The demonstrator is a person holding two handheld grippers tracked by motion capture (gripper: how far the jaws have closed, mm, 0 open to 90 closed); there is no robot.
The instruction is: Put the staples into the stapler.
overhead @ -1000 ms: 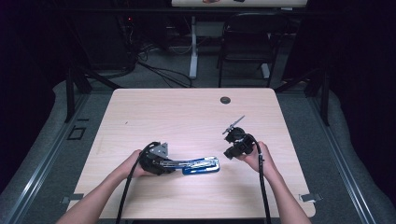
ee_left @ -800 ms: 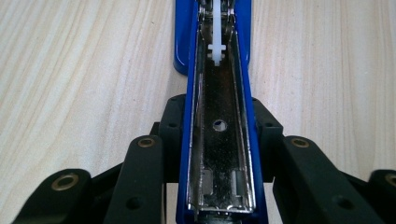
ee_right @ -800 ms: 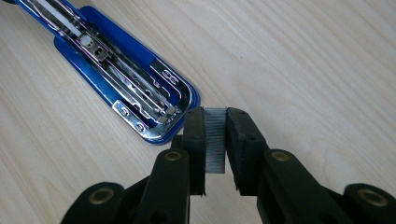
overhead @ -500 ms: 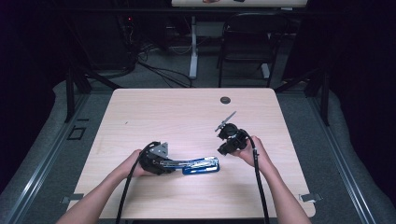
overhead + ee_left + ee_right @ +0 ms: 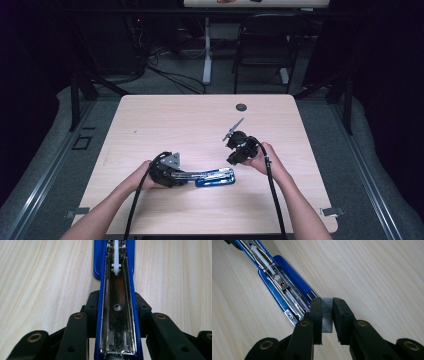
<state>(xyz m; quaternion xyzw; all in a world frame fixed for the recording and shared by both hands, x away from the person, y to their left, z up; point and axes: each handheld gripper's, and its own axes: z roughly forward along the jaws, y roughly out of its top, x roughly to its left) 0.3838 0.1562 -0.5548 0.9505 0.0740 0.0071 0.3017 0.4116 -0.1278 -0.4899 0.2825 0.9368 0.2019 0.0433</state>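
Left gripper [image 5: 167,172] low, jaws clamped; right gripper [image 5: 327,312] raised, jaws pinched nearly together.

Surface [image 5: 200,120] evenly lit from overhead, room around it dark. Short soft shadows. High view slightly soft. Gripper views sharp mid-frame; jaws at 6 o'clock blurred. Faint glare on metal.

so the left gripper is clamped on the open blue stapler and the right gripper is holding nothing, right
Not quite. The right gripper is not empty: its jaws are shut on a strip of staples, as the right gripper view shows, just beside the stapler's front end. The rest stands: the left gripper is clamped on the open blue stapler.
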